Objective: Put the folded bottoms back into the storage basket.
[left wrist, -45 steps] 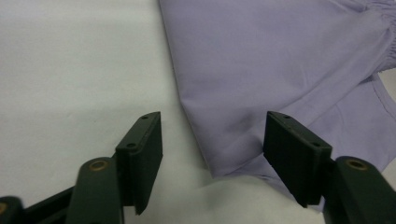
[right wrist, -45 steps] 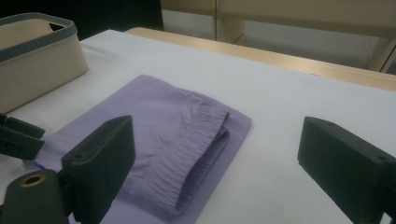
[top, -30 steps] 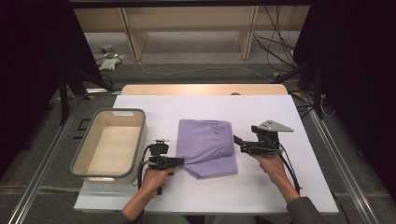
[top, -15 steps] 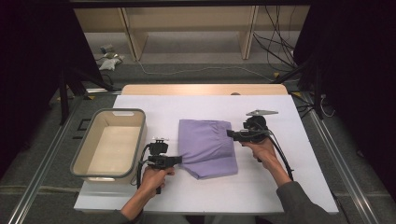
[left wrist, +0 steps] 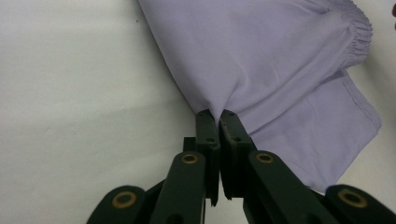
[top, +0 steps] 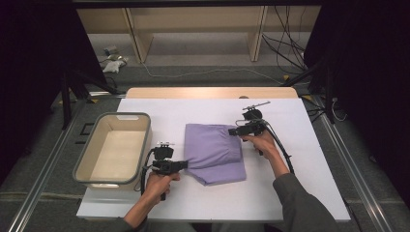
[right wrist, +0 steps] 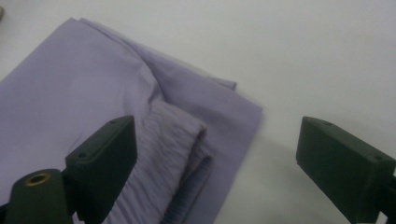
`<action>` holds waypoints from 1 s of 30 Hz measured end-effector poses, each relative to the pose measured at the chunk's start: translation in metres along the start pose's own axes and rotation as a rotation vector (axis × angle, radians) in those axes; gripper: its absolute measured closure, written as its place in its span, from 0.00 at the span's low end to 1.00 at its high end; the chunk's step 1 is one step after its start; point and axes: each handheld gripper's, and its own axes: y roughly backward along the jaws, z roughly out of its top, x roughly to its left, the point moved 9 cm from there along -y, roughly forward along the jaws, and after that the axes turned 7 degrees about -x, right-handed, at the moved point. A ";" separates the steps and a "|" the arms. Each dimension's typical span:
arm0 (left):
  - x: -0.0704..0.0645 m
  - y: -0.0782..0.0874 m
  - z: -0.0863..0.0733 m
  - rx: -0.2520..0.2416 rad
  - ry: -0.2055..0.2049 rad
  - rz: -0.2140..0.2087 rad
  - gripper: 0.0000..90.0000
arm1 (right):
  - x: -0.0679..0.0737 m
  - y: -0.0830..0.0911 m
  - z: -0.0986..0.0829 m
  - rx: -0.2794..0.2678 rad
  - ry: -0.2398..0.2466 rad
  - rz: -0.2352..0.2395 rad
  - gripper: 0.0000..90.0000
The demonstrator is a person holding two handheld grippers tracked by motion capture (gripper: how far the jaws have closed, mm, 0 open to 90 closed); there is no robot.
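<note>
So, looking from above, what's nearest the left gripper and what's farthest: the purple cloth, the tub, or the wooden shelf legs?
1. Purple cloth: pinched in the left gripper, on its right.
2. Beige tub: just to its left.
3. Wooden shelf legs: far back on the floor.

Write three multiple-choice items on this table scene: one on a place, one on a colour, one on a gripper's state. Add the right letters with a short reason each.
1. Where does the bin stand relative to the folded garment?
A. to its left
B. to its right
C. on top of it

2. What colour is the garment?
A. red
B. lilac
C. green

3. How are the right gripper's jaws?
A. shut on the cloth
B. shut on nothing
C. open

Key: 1 A, the high view shows the bin left of the garment. 2 B, the cloth is pale purple in each view. 3 C, the right gripper view shows its jaws wide apart over the elastic waistband.
</note>
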 end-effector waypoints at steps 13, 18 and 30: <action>0.001 0.000 0.000 -0.001 0.003 -0.008 0.96 | 0.001 -0.025 -0.006 0.117 0.032 -0.032 0.12; 0.000 0.000 0.001 -0.008 0.006 -0.011 0.96 | 0.003 -0.025 -0.006 0.129 0.059 -0.054 0.20; -0.001 0.001 0.003 -0.019 0.002 -0.013 0.96 | 0.014 -0.024 -0.005 0.153 -0.023 0.031 0.74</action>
